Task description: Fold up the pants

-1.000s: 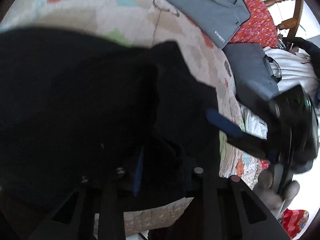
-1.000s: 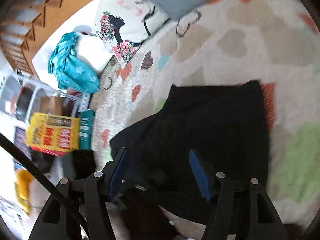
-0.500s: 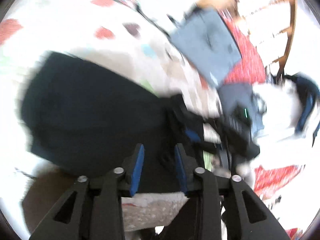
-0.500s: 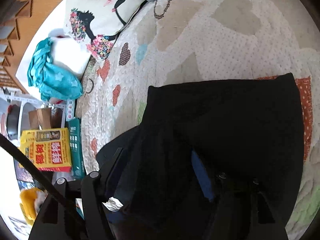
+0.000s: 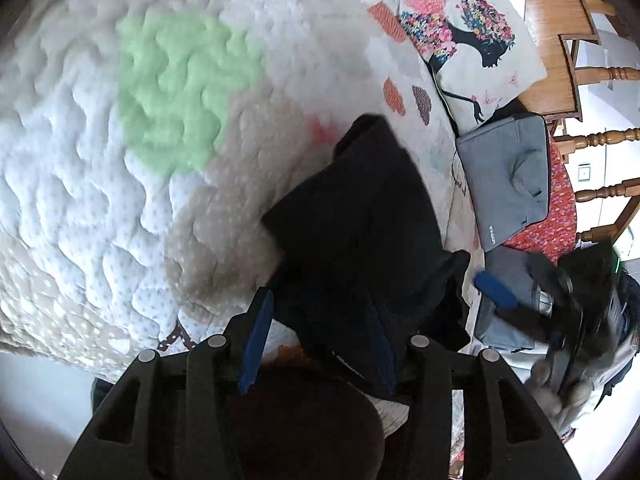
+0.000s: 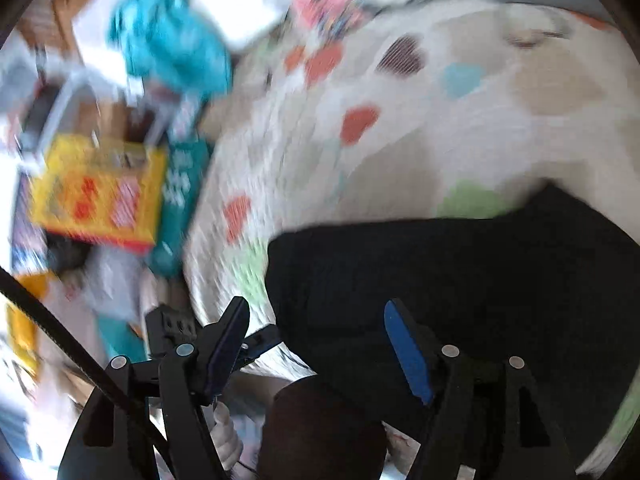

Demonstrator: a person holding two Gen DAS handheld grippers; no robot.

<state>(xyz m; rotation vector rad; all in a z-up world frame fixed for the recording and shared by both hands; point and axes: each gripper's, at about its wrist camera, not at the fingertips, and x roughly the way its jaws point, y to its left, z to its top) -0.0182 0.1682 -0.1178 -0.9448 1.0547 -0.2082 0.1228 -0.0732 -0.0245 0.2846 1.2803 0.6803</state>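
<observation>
pants (image 5: 360, 216): being kept bunched on the heart-print quilt (image 5: 120, 128) near its edge | left gripper (image 5: 320, 332): being held parted around black fabric (grip unclear) | right gripper (image 6: 320, 340): being held wide, gripping nothing

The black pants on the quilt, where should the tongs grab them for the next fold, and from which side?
Probably the near edge of the pants, coming in low from the bed's front edge. There the cloth lies bunched and layered between the open left tongs, so it offers a lip to pinch. The far end lies flat against the quilt and gives little to catch.
</observation>
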